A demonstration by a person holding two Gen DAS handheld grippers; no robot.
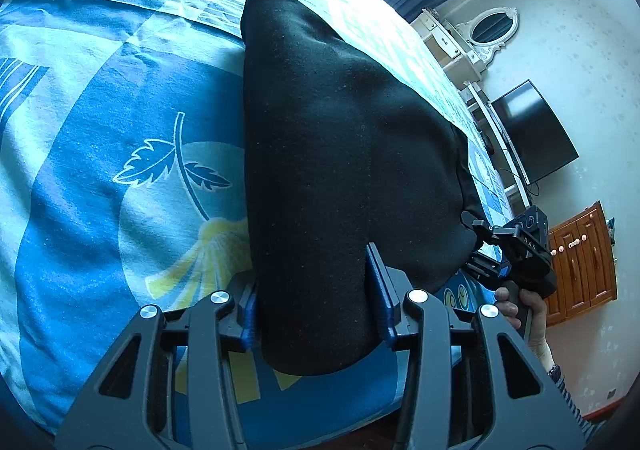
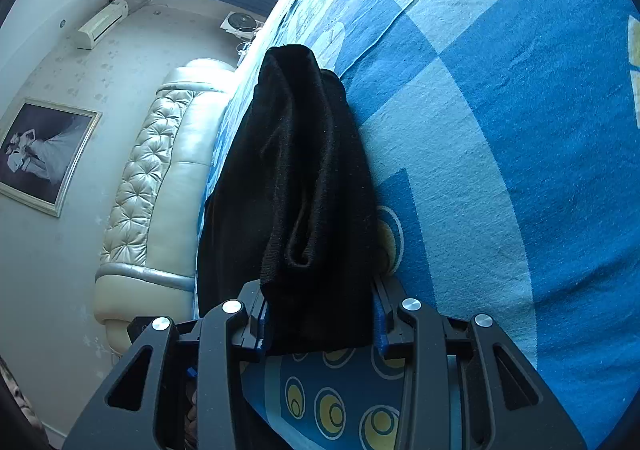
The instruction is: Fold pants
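Both tools are clamped on the soft black knit pants (image 1: 340,170): the left hand-held gripper (image 1: 316,306) and the right hand-held gripper (image 2: 320,322) each pinch an end, holding the cloth lifted over the blue patterned bed (image 1: 100,170). It looks doubled already; laying it down and smoothing remain, I'd judge.

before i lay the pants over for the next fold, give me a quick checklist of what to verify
1. Left gripper clamped on the black pants: ok.
2. Right gripper clamped on the pants: ok.
3. Cloth lifted off the bedsheet at the held end: ok.
4. Far end resting on the bed: ok.
5. Fabric smooth between grips: not ok, bunched at the right grip.
6. Leg edges aligned: cannot tell.
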